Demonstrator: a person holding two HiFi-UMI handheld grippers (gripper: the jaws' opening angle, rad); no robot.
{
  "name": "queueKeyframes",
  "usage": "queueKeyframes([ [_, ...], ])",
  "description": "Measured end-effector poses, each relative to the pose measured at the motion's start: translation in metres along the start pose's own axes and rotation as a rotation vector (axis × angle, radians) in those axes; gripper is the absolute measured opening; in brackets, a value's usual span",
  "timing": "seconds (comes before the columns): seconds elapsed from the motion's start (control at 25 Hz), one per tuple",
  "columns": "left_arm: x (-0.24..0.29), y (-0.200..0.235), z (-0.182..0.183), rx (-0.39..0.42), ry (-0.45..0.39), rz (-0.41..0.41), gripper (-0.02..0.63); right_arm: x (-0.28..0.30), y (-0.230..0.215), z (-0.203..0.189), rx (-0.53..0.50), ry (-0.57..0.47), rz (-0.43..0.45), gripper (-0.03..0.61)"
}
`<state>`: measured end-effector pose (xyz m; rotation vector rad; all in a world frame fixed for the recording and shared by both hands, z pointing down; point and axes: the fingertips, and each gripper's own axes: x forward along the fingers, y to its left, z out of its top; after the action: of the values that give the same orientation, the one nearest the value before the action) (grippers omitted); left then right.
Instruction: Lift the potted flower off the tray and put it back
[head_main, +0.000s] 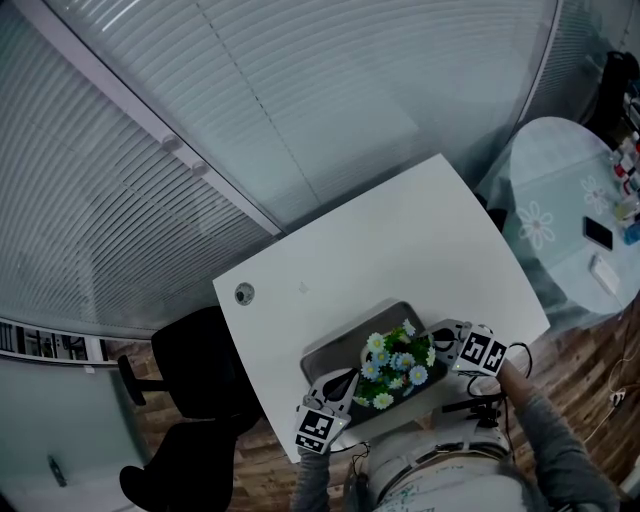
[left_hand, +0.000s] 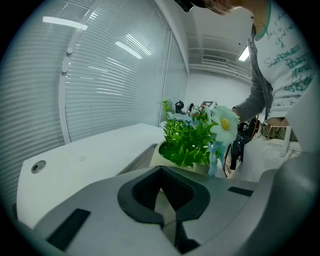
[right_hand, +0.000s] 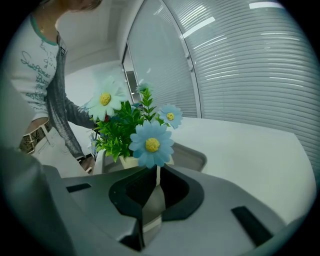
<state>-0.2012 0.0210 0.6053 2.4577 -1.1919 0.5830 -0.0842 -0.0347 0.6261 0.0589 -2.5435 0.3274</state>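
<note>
Left claw shut, potted flower blue-white daisies

An office: a white desk with a cable grommet near its left corner, a black swivel chair beside it, and glass partition walls hung with slatted blinds

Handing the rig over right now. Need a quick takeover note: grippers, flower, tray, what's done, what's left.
Left gripper: shut, empty, close by the potted flower on its left.
Right gripper: shut, empty, close on the flower's right.
Potted flower stands on the grey tray on the white table; neither gripper holds it.
Done: cannot tell whether it has been lifted yet.
Left, if it has not: open the jaws, grip the pot, lift it off the tray, set it back.
</note>
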Motion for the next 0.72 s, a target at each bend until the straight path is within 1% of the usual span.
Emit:
queueKeyframes([
  [0.24, 0.002, -0.004, -0.003, 0.012, 0.011, -0.032, 0.011, 0.003, 0.009, -0.001, -0.016, 0.016, 0.053, 0.026],
  [0.4, 0.002, -0.004, -0.002, 0.003, 0.005, -0.059, 0.012, 0.003, 0.008, 0.001, -0.025, 0.009, 0.055, 0.031],
  [0.52, 0.002, -0.004, -0.002, -0.004, -0.004, -0.083, 0.015, 0.002, 0.006, 0.001, -0.021, 0.008, 0.051, 0.057],
  [0.64, 0.003, -0.008, -0.001, -0.003, -0.009, -0.126, 0.051, 0.001, 0.005, 0.003, -0.017, 0.006, 0.064, 0.097],
  [0.72, 0.004, -0.012, 0.001, 0.000, -0.018, -0.158, 0.097, 0.000, 0.003, 0.001, -0.020, 0.005, 0.078, 0.123],
])
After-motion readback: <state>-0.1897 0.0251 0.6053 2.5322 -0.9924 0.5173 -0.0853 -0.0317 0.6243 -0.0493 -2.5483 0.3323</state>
